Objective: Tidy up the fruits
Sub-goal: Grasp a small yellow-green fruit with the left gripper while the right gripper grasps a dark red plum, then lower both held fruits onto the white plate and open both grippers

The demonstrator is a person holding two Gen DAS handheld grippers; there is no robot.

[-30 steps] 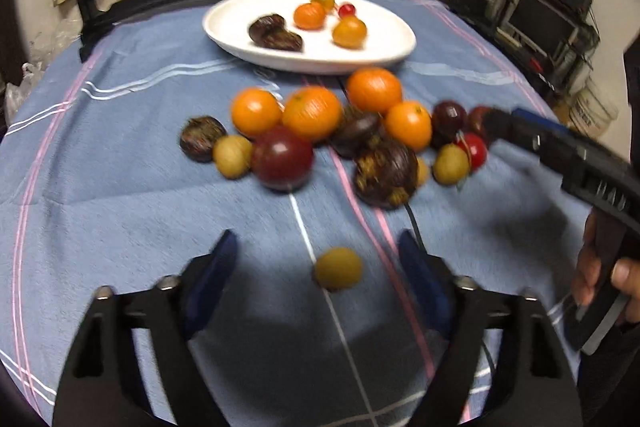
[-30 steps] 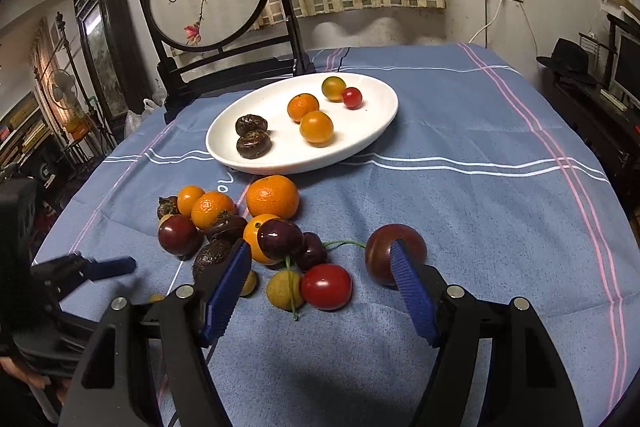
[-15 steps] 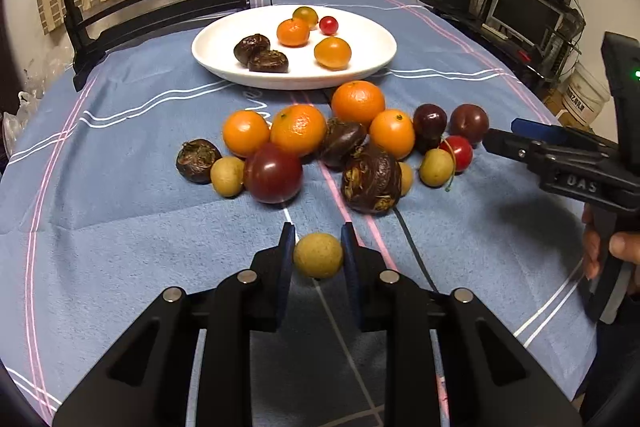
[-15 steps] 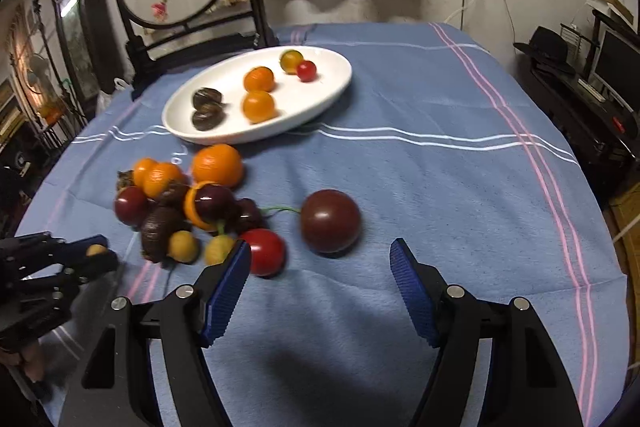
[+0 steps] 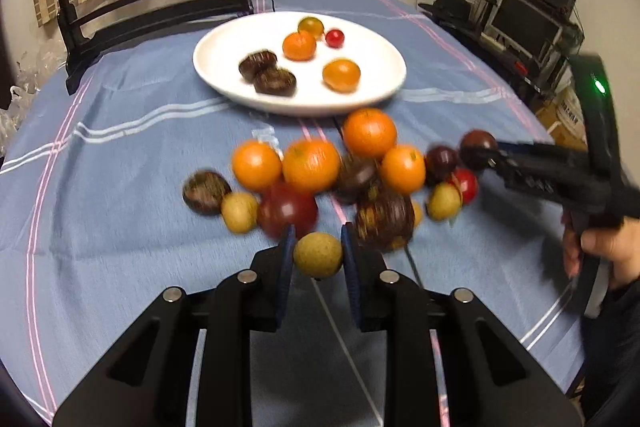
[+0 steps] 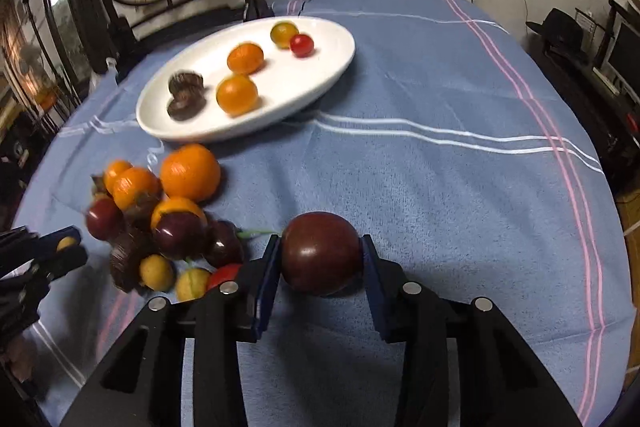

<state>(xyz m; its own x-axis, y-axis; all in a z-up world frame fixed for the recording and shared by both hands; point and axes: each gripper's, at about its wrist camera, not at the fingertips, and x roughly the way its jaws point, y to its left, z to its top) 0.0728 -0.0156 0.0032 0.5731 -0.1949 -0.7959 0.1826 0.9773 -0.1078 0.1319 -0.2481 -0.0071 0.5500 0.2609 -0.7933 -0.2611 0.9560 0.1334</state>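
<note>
Since a second ago, both grippers' jaws are narrowing from wide open onto fruit. The left gripper [image 5: 318,254] is now clamping the small round yellow-brown fruit [image 5: 318,255], both blue pads pressing its sides, and appears to be raising it off the blue striped tablecloth [image 5: 120,155].

The right gripper [image 6: 320,259] is closing around the large glossy dark-red plum [image 6: 320,251]; the pads are touching or just beside its flanks, and the plum is sitting on the cloth, centred between them.

Doing it well: finishing the squeeze across the plum's widest part before lifting, keeping pressure light on the soft skin.

Destination is probably the white oval ceramic plate [image 5: 372,95], lying beyond the loose fruit cluster [image 5: 320,171].
</note>
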